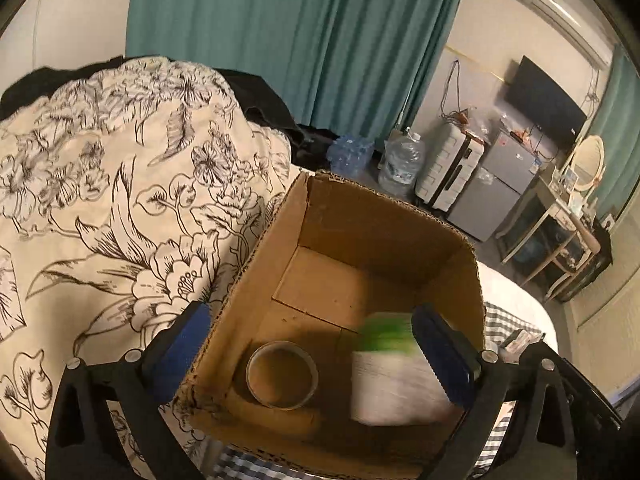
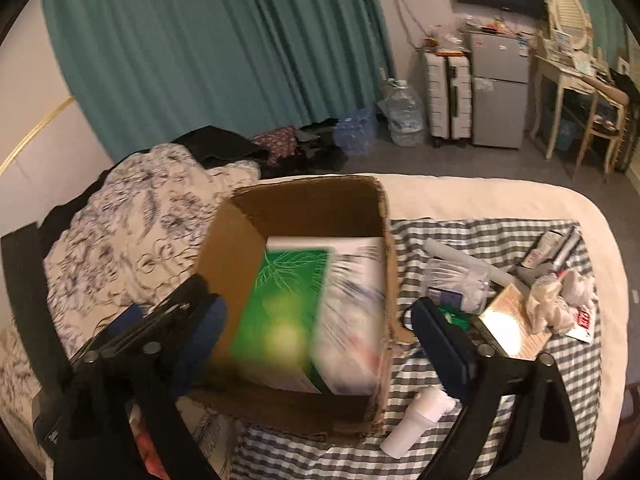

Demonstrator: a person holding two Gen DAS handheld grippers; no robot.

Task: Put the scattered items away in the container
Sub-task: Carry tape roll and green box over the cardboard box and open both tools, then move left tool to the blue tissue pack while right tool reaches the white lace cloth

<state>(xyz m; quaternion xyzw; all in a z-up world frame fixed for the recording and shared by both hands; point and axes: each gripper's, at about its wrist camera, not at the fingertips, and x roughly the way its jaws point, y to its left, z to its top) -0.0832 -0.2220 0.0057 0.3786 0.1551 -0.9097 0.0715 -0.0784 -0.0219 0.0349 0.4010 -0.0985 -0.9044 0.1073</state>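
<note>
Container: cardboard box (image 1: 384,236), open-topped, standing on a bed beside a floral quilt (image 1: 100,184); the right wrist view shows the same box (image 2: 296,204) with its near corner on a checked cloth (image 2: 492,236).
Box contents: tape roll (image 1: 282,376) lying flat on the box floor at the near left; green-and-white packet (image 1: 394,376), blurred, at the near right, apart from the roll.
Packet, right wrist view: same packet (image 2: 308,320), blurred, fills much of the box interior; whether it rests on the floor or is in the air cannot be told.
Left gripper (image 1: 312,352): jaws spread wide, straddling the box's near left wall; one blue pad (image 1: 182,348) outside the box, the other just beside the packet; contact with the packet cannot be told.
Right gripper (image 2: 320,340): jaws spread wide above the box's near edge, nothing clamped between them.
Loose items, on checked cloth right of the box: clear plastic bag (image 2: 460,280), crumpled white paper (image 2: 560,300), small tubes (image 2: 560,246) at the far edge, a flat card (image 2: 516,320), white capped bottle (image 2: 420,420) lying near the box's near corner.
Surroundings: teal curtain (image 2: 220,52), white suitcase (image 2: 448,100), grey mini fridge (image 2: 500,88), large water jug (image 2: 404,116) on the floor beyond the bed.
</note>
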